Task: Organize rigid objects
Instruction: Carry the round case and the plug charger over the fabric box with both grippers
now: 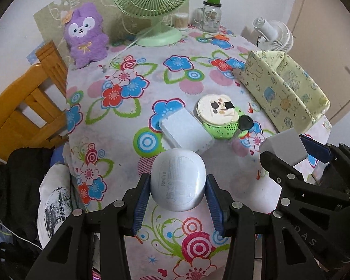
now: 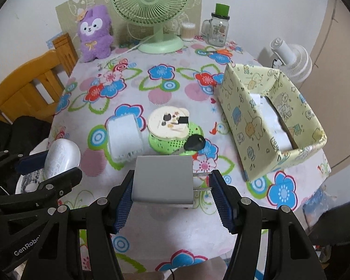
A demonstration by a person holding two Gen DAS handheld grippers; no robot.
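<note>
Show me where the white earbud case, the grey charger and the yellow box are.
white earbud case [image 1: 178, 178], left wrist view, middle of its printed underside
grey charger [image 2: 162, 178], right wrist view, flat top face
yellow box [image 2: 247, 119], right wrist view, near side wall

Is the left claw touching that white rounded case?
Touching. The left wrist view shows the left claw with both blue pads pressed against the sides of the white rounded case, holding it above the table.

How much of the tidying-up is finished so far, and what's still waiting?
Something white already lies in the yellow box. In hand: the left gripper clamps a white earbud case, and the right gripper clamps a grey plug adapter, both above the table. Still waiting: the white block and the green basket with its cream lid and black fob.
</note>
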